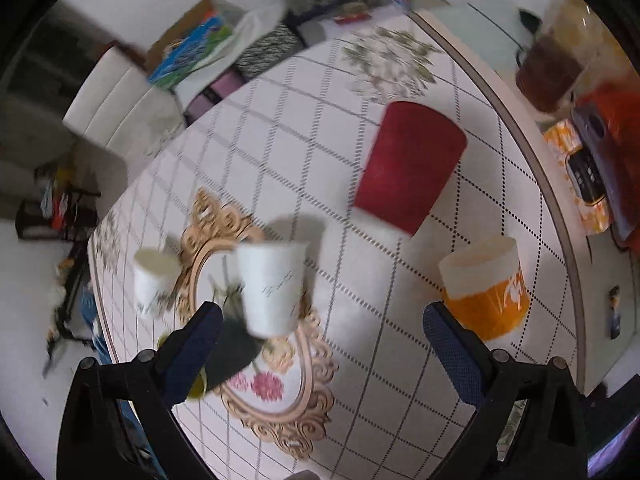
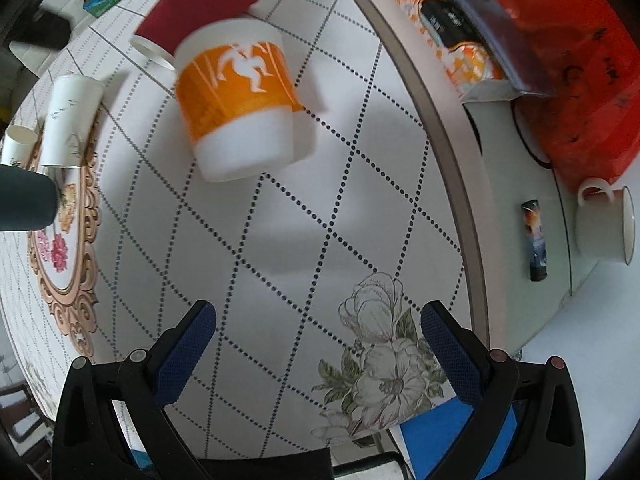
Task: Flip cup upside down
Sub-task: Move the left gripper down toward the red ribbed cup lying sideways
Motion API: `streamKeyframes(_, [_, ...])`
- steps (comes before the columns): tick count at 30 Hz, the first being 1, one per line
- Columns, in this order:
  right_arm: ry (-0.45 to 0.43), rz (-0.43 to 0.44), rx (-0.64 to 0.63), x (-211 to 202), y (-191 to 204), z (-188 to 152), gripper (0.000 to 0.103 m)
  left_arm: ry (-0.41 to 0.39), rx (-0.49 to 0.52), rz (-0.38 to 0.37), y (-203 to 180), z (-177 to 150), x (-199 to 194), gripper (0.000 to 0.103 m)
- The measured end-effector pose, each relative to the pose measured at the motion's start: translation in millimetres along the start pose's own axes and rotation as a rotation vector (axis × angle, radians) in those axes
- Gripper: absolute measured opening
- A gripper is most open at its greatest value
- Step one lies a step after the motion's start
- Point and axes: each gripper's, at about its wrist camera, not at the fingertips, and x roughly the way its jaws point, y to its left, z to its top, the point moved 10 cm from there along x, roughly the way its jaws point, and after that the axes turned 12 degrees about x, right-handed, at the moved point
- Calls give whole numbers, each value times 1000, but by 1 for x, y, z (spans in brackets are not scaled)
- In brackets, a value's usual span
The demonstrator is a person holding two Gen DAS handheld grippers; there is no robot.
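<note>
On the counter [image 2: 360,184], covered with a white cloth of dotted diamond lines, your orange cup [image 2: 236,100] stands ahead of your right tool [image 2: 318,344], well apart from its tips. Its white band faces the near side and an orange band with a white figure wraps the middle. Just behind it, touching or nearly so, stands a red cup [image 2: 200,4] with a white rim at the cloth.

Your right tool has its blue-padded fingers [image 2: 188,356] spread wide with nothing between them; only flowered cloth shows in the gap.

Your left tool [image 1: 322,344] is likewise spread apart and holds nothing. From that view the orange cup [image 1: 486,288] sits just beyond the right finger [image 1: 452,356], and the red cup [image 1: 410,168] is farther out toward the middle of the counter. A tall white paper cup [image 1: 274,286] stands on an ornate gold-framed placemat [image 1: 264,384] near the left finger, and a smaller white cup [image 1: 154,280] is beside it at the counter's edge. That view is blurred, so fine detail cannot be told.

Beyond the cloth's curved border, a white mug [image 2: 604,222] lies on its side near a small dark stick-shaped item [image 2: 534,240], with a red plastic bag [image 2: 576,80] behind them.
</note>
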Motion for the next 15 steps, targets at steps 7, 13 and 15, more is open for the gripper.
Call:
streamKeyframes(7, [40,5,-16,17,-10,8,103,25,109,18,-15,44,25,103])
streamKeyframes(13, [76,16,-10,26,-20,13,103,35,158,-33,-31,74,39,103])
streamKeyframes(15, [86,21,-7,28,-24,16,103,45,177,-32,-35,81,46,103])
